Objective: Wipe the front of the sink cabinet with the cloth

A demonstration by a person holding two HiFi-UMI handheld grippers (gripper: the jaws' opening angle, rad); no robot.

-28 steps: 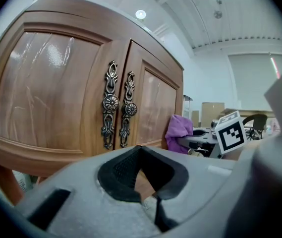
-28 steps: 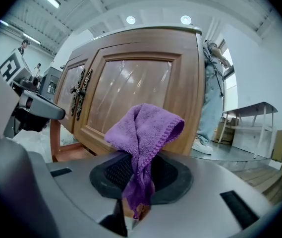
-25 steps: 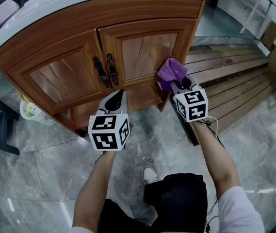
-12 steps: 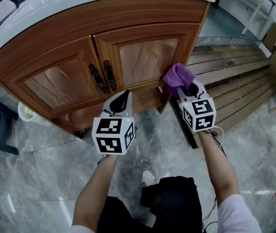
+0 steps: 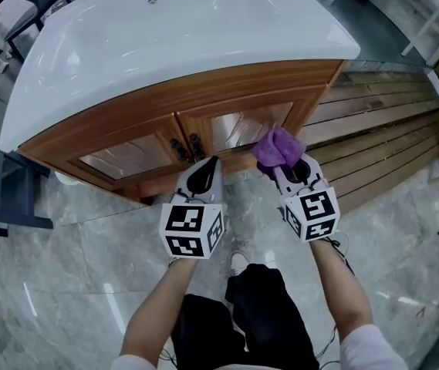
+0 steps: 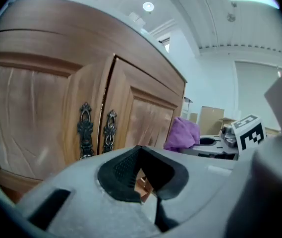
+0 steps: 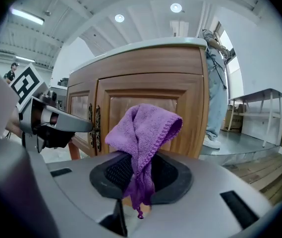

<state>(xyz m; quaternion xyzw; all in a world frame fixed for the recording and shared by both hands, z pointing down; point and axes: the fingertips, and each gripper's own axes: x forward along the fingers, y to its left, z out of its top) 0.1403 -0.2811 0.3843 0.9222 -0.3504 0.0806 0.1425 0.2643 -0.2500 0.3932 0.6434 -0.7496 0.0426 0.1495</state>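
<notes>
Since a second ago the head view has swung up over the white sink top (image 5: 180, 29), so the sink cabinet (image 5: 204, 102) front now shows as a narrow wooden band, and both claws sit lower against it. In that view the left claw (image 5: 209, 163) points at the foot of the doors below the door handles (image 5: 188, 146), and the right claw (image 5: 288, 166) carries the purple cloth (image 5: 278, 149) before the right door's lower corner, with wooden boards (image 5: 381, 129) on the floor to the right. In the left gripper view, the left claw (image 6: 140, 155) has its jaws together on nothing, facing the two dark handles (image 6: 97, 130); the cloth (image 6: 183, 133) shows off to the right. In the right gripper view, the right claw (image 7: 138, 175) is clamped on the cloth (image 7: 145, 130), which stands up folded in front of the right door (image 7: 150, 90); whether it touches the wood cannot be told. A person (image 7: 214, 78) stands beyond the cabinet's corner.
</notes>
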